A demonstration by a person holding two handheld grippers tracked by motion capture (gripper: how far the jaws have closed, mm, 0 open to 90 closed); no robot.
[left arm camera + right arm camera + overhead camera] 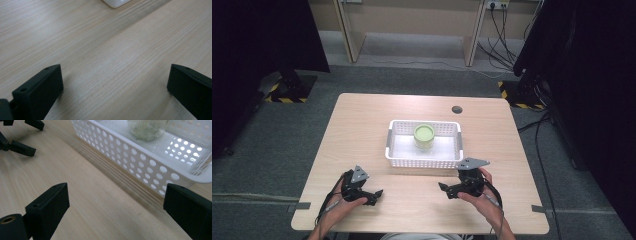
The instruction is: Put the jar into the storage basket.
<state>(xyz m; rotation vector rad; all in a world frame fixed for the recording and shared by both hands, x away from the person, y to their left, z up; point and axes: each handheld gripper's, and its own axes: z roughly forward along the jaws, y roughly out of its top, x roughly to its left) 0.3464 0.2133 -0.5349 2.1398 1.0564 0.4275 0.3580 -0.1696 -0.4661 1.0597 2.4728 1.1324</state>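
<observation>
A white perforated basket stands at the middle of the wooden table. Inside it stands a glass jar with a green lid. My left gripper rests near the table's front left, open, pointing right, with nothing between its jaws. My right gripper rests at the front right, just before the basket's near right corner, open and empty, pointing left. In the right gripper view the basket wall runs past my open right gripper, with the jar's glass base behind it. My left gripper spans bare wood; the basket's corner peeks in above.
A round cable hole sits in the table behind the basket. Bare wood lies between the two grippers. The left gripper's jaws appear far off in the right gripper view. Dark curtains and floor cables surround the table.
</observation>
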